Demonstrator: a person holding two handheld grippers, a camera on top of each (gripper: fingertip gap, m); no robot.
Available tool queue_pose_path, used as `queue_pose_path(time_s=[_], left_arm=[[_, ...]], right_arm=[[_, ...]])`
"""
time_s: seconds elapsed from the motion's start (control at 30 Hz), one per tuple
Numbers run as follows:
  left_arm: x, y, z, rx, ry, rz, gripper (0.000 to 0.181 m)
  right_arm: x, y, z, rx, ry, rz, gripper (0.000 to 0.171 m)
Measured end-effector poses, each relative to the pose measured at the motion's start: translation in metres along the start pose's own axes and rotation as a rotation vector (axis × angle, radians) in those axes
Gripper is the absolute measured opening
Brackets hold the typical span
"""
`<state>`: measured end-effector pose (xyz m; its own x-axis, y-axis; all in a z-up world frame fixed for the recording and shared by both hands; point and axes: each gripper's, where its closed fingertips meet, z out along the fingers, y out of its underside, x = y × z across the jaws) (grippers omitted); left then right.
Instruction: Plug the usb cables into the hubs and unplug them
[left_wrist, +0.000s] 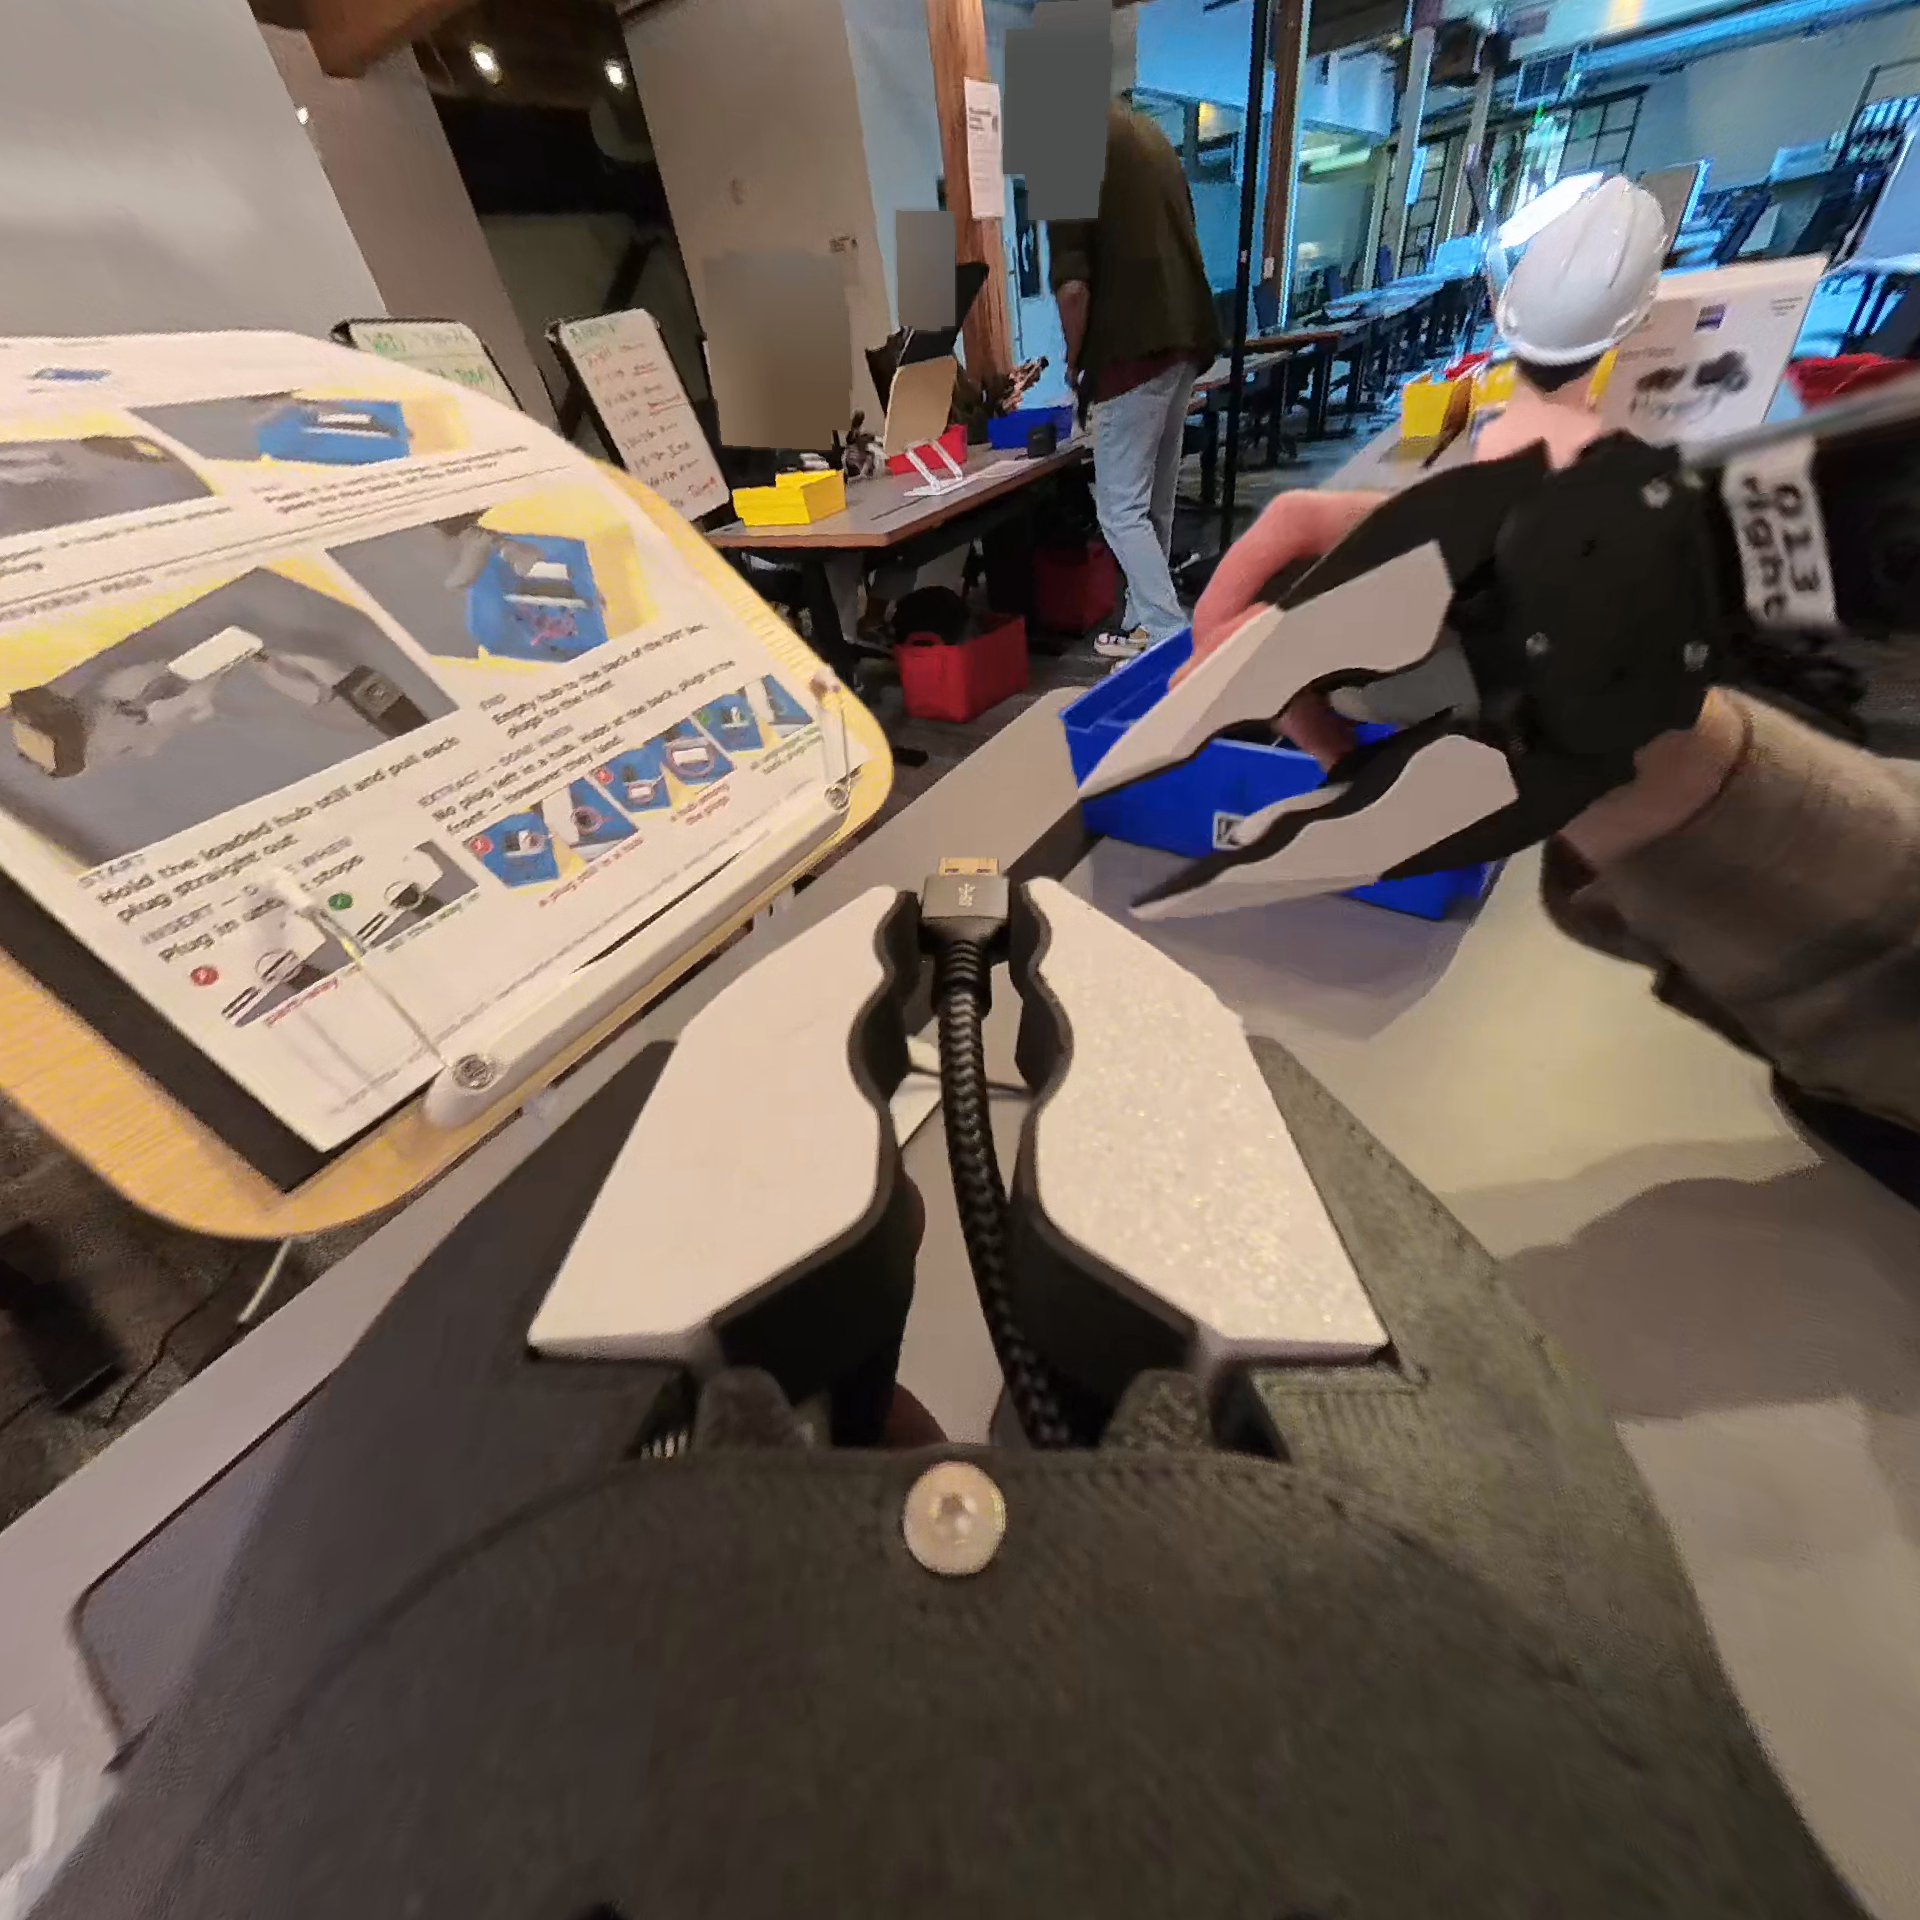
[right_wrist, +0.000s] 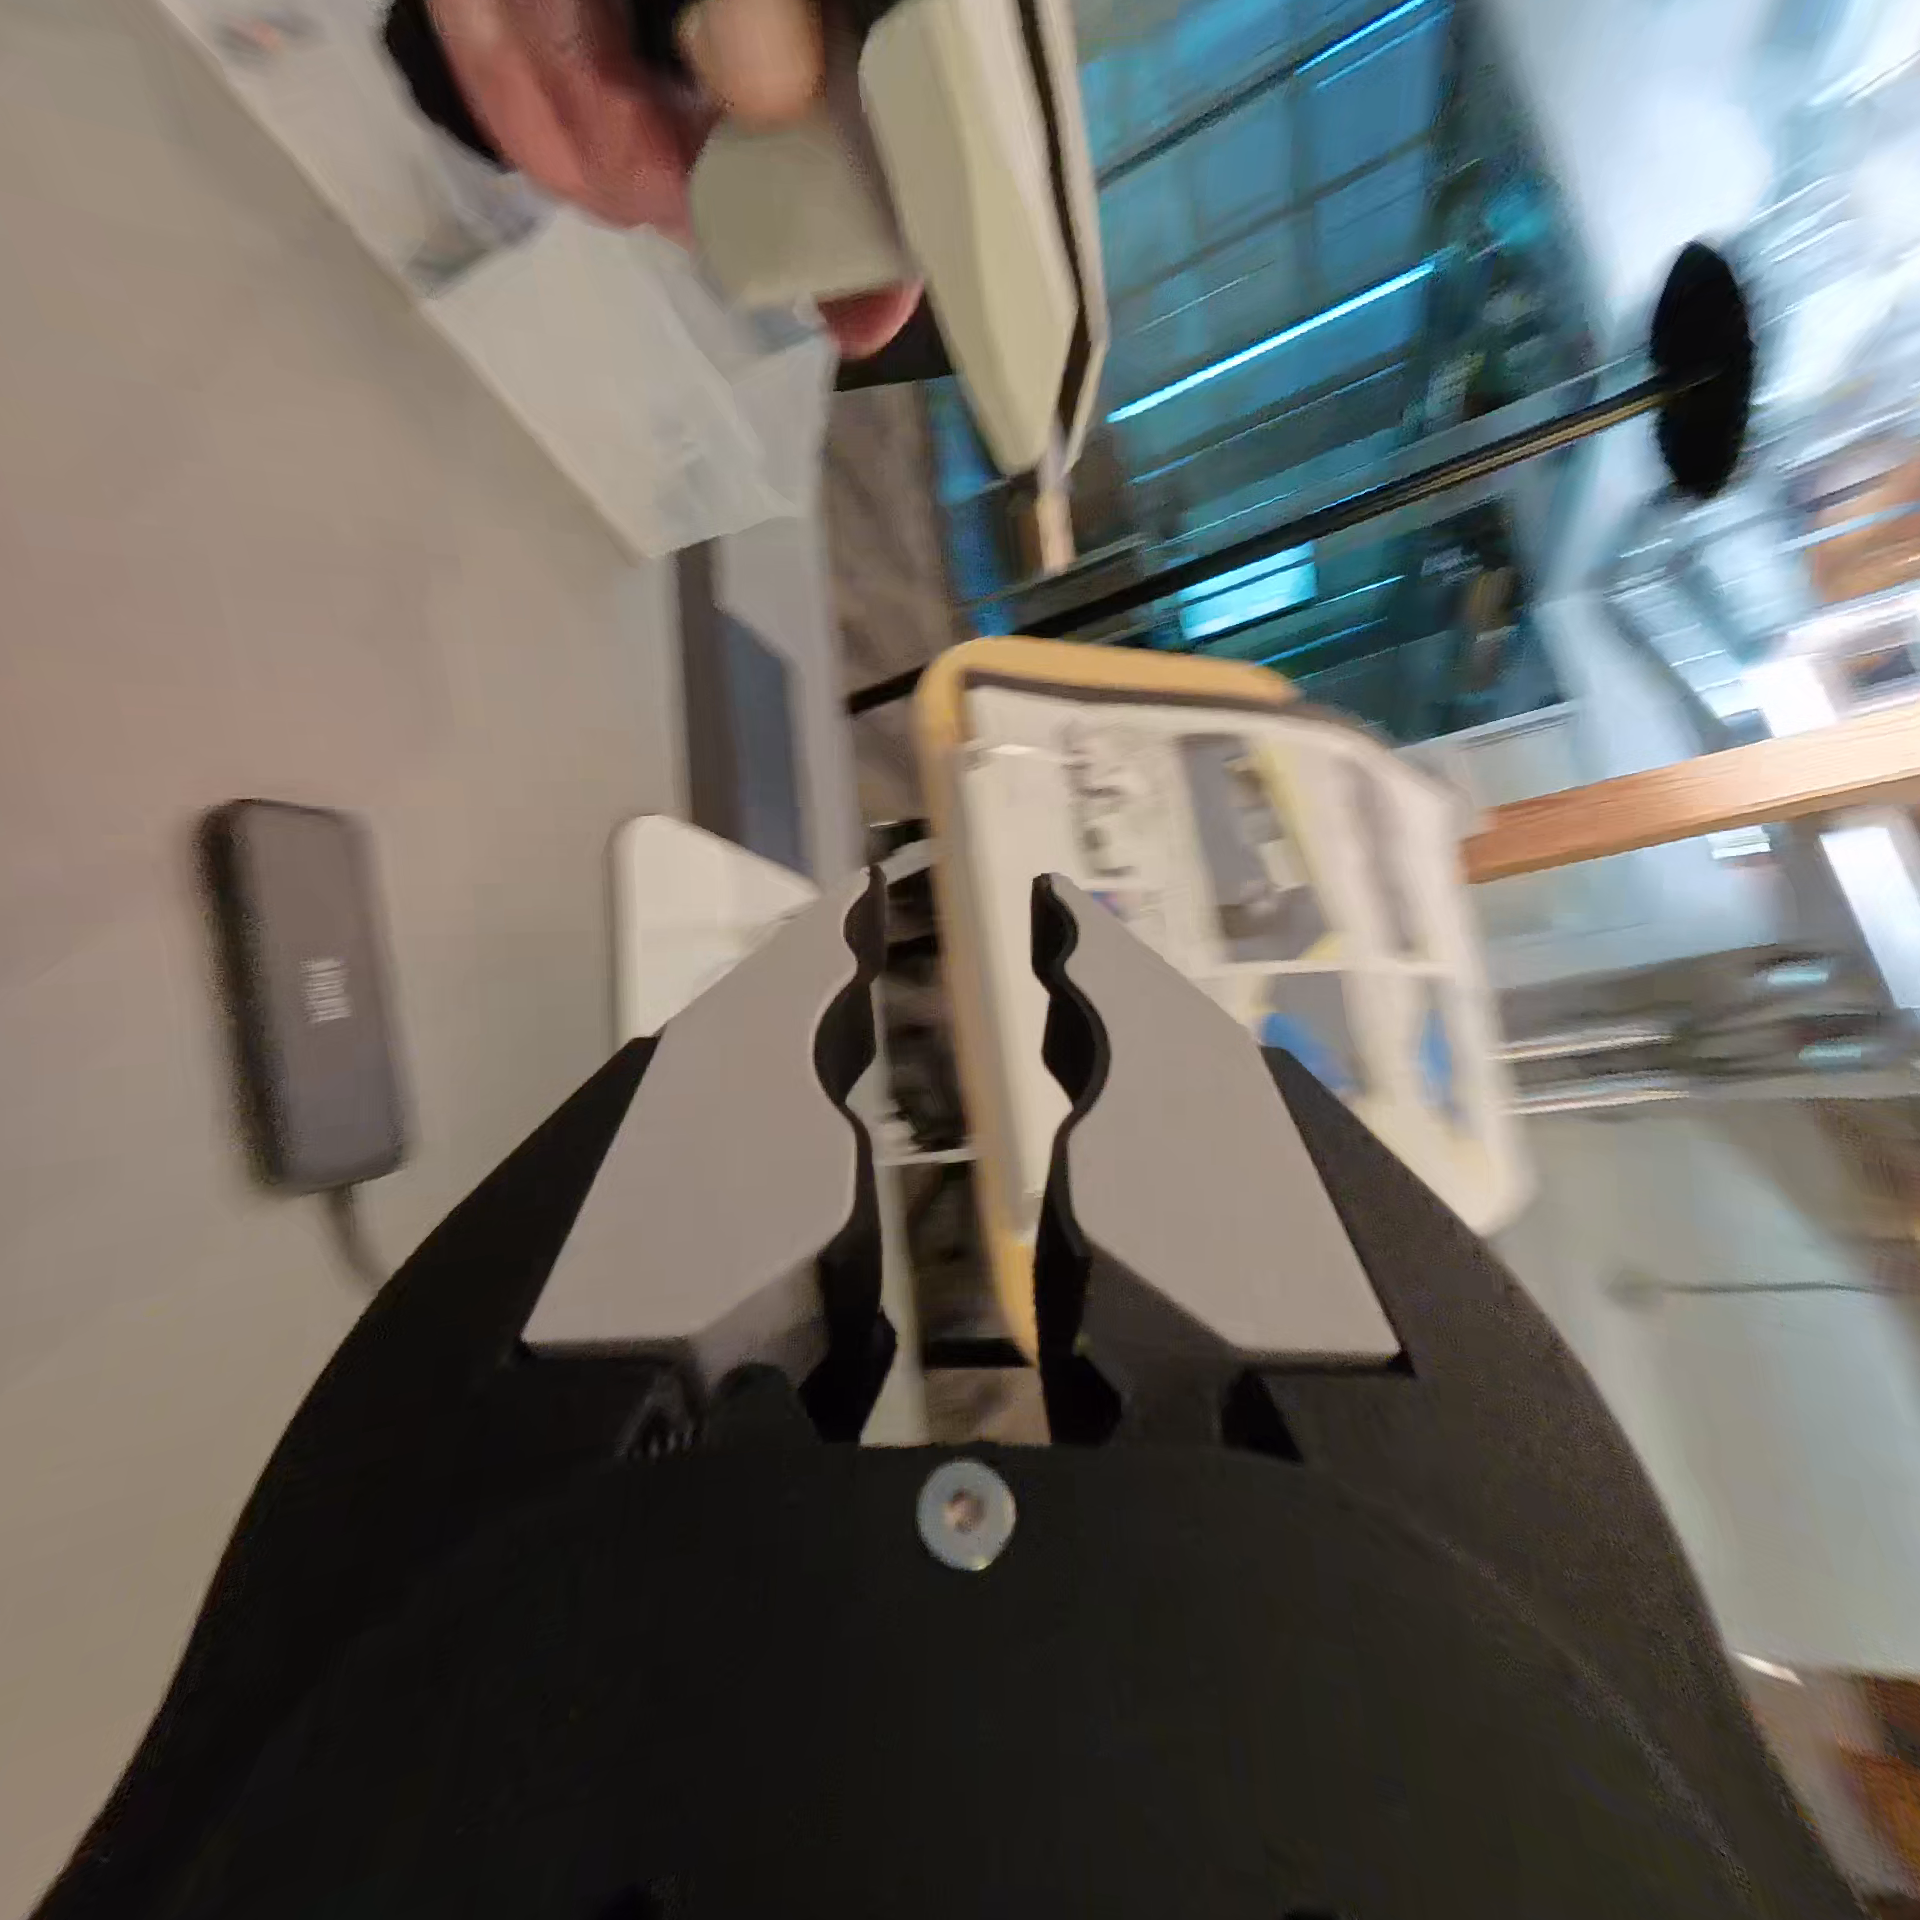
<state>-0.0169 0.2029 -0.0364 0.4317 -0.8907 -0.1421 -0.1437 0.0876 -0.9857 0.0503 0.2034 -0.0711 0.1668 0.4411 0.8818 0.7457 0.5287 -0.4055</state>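
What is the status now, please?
Left gripper shut on cable, plug forward. Right gripper open, empty. Hub lies on table, untouched.

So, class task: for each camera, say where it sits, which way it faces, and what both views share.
Left wrist view: sits on the left gripper, looks forward over the grey table; shows its fingers shut on the USB cable, with the right gripper open near the blue bin.
Right wrist view: sits on the rolled-over right gripper, open and empty; table and hub at left.
Shared: the instruction board.
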Motion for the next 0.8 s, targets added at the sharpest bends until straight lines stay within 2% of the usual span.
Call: queue_pose_path(time_s=[0.17,0.33,0.6,0.73,0.8], left_arm=[[-0.014,0.001,-0.011,-0.019,-0.046,0.039,0.017],[-0.022,0.001,-0.018,-0.017,-0.053,0.037,0.017],[-0.030,0.004,-0.022,-0.019,-0.057,0.026,0.017],[-0.031,0.005,-0.022,-0.023,-0.057,0.027,0.017],[-0.031,0.005,-0.023,-0.026,-0.059,0.028,0.017]], right_arm=[[-0.059,0.045,0.014,-0.114,-0.356,0.225,0.059],[-0.126,0.081,0.025,-0.247,-0.624,0.294,0.055],[-0.184,0.120,0.031,-0.412,-0.823,0.426,0.051],[-0.197,0.112,0.021,-0.421,-0.923,0.516,0.049],[-0.204,0.099,0.012,-0.436,-0.997,0.547,0.056]])
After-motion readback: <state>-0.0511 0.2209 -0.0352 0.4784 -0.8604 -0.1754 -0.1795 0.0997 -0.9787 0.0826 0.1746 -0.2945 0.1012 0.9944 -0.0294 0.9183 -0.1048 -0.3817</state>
